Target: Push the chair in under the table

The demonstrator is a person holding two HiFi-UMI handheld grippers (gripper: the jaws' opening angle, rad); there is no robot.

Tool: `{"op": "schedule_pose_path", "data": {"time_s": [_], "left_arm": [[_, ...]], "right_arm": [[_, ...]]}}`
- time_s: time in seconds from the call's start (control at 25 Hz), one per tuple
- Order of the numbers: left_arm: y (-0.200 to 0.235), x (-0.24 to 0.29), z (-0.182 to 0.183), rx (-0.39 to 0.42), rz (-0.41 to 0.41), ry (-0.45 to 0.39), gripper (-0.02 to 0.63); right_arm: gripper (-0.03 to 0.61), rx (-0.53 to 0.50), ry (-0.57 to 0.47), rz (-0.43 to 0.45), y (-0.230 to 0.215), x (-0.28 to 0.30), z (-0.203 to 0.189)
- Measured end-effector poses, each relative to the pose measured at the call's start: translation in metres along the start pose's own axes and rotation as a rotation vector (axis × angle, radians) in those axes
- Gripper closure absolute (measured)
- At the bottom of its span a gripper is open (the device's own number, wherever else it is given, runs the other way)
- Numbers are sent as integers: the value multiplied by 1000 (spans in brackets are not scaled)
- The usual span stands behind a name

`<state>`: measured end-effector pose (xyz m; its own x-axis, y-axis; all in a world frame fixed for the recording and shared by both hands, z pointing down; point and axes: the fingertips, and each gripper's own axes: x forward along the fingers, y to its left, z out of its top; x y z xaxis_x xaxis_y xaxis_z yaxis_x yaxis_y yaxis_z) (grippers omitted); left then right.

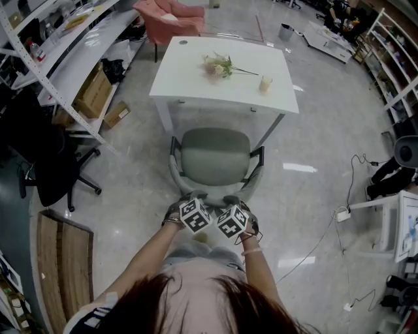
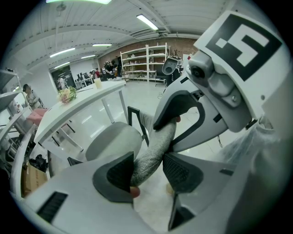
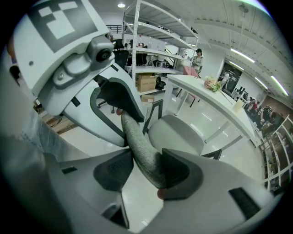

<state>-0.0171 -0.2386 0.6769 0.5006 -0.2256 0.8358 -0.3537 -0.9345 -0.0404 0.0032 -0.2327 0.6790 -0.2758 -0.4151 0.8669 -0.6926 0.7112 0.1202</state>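
At six o'clock of the table (image 1: 189,78), the chair (image 1: 215,156) stands untucked; left gripper (image 2: 149,171) and right gripper (image 3: 144,171) each clamp its backrest rim (image 3: 137,146). Grasp seems made; next, a straight push toward twelve.

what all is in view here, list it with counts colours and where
chair: one, grey-green, in front of the table
table: one, white, centre
flowers: one bunch, pink and green, on the table
cup: one, cream, on the table's right side
armchair: one, pink, beyond the table
office chair: one, black, left
boxes: at least two, brown, under the left shelves
pallet: one, wood, floor at lower left
left tool: one, white, closed on the chair's back rim
right tool: one, white, closed on the same rim
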Motion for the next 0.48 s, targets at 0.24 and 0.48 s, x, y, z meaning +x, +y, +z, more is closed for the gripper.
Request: {"op": "schedule_pose_path", "data": {"time_s": [0.24, 0.48], "left_arm": [[12, 2, 3, 5, 0, 0, 413], [18, 7, 8, 5, -3, 3, 413]], "right_arm": [[379, 3, 0, -2, -8, 5, 7], [379, 0, 1, 1, -16, 8, 8]]}}
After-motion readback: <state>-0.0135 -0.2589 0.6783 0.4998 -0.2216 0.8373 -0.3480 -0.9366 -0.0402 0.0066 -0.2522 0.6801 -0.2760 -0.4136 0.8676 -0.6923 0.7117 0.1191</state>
